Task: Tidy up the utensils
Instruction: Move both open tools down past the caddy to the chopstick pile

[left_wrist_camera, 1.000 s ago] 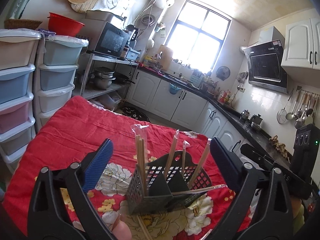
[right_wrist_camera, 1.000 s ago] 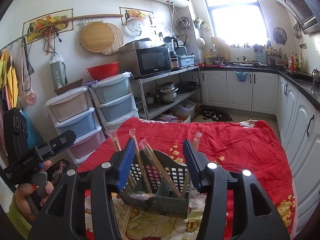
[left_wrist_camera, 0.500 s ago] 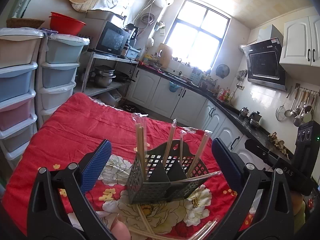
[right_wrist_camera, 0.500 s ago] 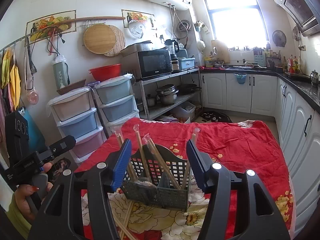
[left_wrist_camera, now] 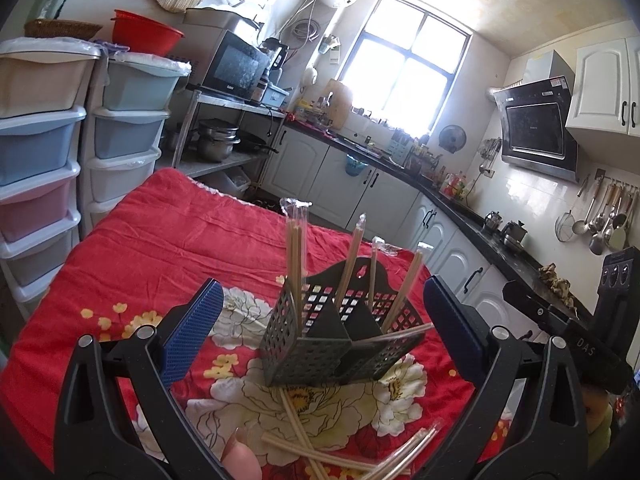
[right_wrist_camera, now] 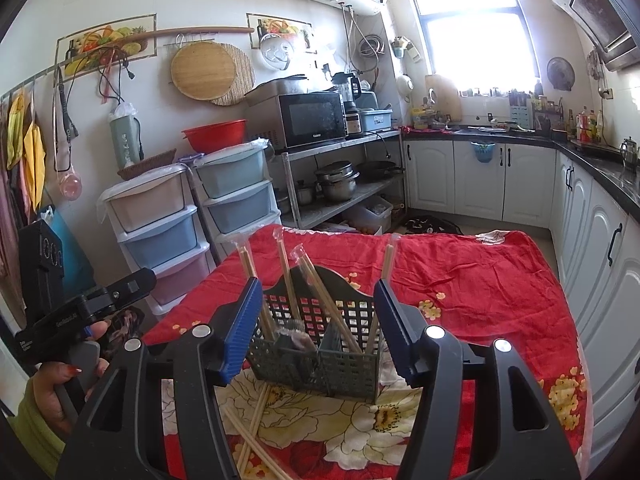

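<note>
A dark grid utensil basket (left_wrist_camera: 320, 352) stands on the red flowered cloth (left_wrist_camera: 160, 248), with several wrapped chopsticks (left_wrist_camera: 295, 264) upright in its compartments and one lying across its rim. More wrapped chopsticks (left_wrist_camera: 316, 446) lie loose on the cloth in front of it. My left gripper (left_wrist_camera: 322, 292) is open wide, short of the basket, and holds nothing. In the right wrist view the basket (right_wrist_camera: 320, 364) sits just beyond my right gripper (right_wrist_camera: 316, 292), which is open with its blue pads (right_wrist_camera: 240, 332) apart from the basket's sides. Loose chopsticks (right_wrist_camera: 256, 420) lie below it.
Stacked plastic drawers (right_wrist_camera: 160, 232) stand past the table's left edge, and a metal shelf with a microwave (right_wrist_camera: 312, 120) behind them. White cabinets (right_wrist_camera: 480, 180) run along the back and right. A hand (right_wrist_camera: 60, 380) holds the left gripper's handle at the left.
Both grippers have drawn back a little from the basket, so loose chopsticks on the cloth now show below it. The right jaws stand slightly wider.
</note>
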`<state>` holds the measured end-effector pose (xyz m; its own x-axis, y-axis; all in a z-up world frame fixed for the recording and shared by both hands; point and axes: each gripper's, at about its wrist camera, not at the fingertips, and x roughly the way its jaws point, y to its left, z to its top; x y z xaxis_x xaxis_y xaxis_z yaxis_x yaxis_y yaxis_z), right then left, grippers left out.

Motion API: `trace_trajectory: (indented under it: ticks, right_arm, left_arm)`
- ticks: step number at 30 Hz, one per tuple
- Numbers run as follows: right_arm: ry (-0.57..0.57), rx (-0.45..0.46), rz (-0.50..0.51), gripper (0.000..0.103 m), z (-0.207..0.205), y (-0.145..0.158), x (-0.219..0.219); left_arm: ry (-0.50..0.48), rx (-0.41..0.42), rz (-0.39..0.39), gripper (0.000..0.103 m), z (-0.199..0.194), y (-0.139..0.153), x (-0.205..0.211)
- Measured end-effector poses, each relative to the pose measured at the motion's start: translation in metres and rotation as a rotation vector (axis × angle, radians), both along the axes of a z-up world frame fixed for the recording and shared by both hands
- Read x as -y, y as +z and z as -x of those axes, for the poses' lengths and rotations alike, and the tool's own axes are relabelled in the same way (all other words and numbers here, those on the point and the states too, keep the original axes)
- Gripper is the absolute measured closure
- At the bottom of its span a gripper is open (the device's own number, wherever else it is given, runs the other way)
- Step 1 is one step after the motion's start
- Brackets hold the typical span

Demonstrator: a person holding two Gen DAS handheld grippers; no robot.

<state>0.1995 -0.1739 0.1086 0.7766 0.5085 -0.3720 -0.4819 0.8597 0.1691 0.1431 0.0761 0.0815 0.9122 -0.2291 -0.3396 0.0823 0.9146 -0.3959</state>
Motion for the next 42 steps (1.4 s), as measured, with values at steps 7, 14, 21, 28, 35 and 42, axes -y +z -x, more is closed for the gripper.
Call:
trace_trajectory:
  ticks: [7,14,21,28,35,42]
  right_arm:
    - [0.001,-0.024,0.013,0.047,0.008,-0.01,0.002]
    - [-0.006,-0.057,0.03,0.047,0.015,-0.026,0.009]
    - [-0.005,-0.106,0.059,0.047,0.02,-0.047,0.01]
    - [0.0,-0.152,0.082,0.047,0.026,-0.066,0.01]
    - [-0.014,-0.194,0.093,0.045,0.027,-0.082,0.015]
    - [-0.031,-0.225,0.106,0.045,0.031,-0.1,0.022]
  left_arm:
    - [-0.002,-0.033,0.011,0.011,0.003,-0.014,-0.003]
    - [-0.011,-0.079,-0.002,0.011,0.005,-0.028,0.001]
    - [-0.039,-0.123,-0.022,0.011,0.007,-0.044,0.01]
    - [-0.067,-0.175,-0.041,0.011,0.009,-0.061,0.021]
    - [-0.086,-0.22,-0.052,0.011,0.01,-0.077,0.029]
    - [-0.11,-0.269,-0.058,0.011,0.011,-0.094,0.037]
